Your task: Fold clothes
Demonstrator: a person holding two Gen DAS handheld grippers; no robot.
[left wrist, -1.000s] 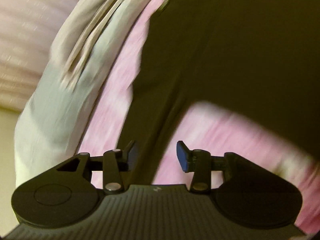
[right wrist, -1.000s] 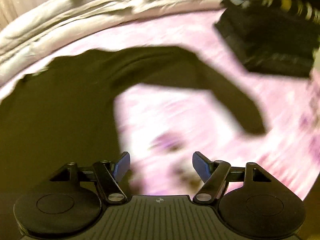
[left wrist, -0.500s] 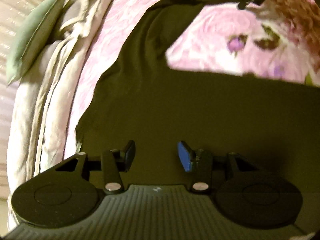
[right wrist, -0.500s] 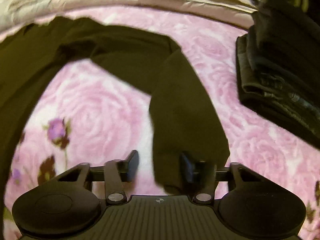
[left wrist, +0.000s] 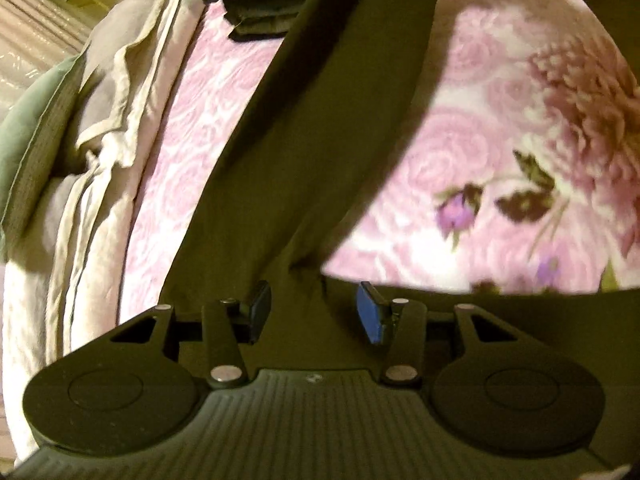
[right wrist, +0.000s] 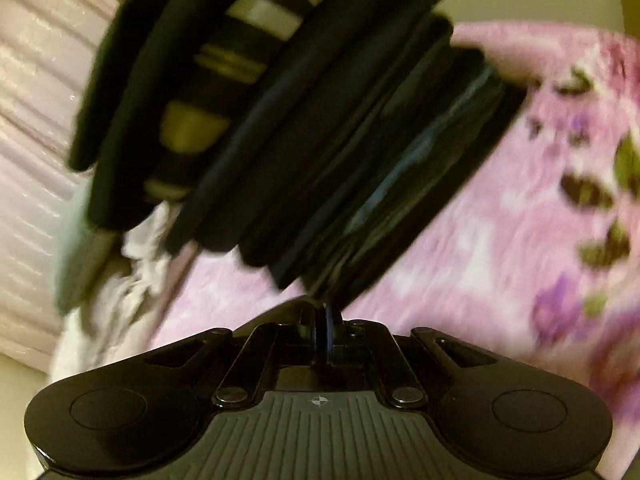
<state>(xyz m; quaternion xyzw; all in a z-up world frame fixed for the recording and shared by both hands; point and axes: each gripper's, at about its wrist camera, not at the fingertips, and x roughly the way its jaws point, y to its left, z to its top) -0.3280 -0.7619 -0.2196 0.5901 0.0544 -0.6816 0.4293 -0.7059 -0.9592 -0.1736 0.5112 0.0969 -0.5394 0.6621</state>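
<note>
**Sleeve runs far from the open left jaws**

The left gripper [left wrist: 312, 312] hangs with jaws wide apart, gripping nothing, over the dark garment [left wrist: 256, 216] spread on the floral bedspread [left wrist: 500, 152]. Its sleeve [left wrist: 360, 48] stretches from just beyond the jaws away to the far side. The right gripper [right wrist: 322, 328] is pinched closed; whether cloth sits between its jaws I cannot tell. It faces a folded stack [right wrist: 300, 120]

Dark olive-brown garment [left wrist: 320, 128] lying against pink rose-print bedspread [left wrist: 500, 168], purple flowers showing. Cream bedding [left wrist: 104, 128] bunching beside a grey-green pillow [left wrist: 28, 148]. Black folded stack [right wrist: 320, 152] showing grey-yellow stripes.
</note>
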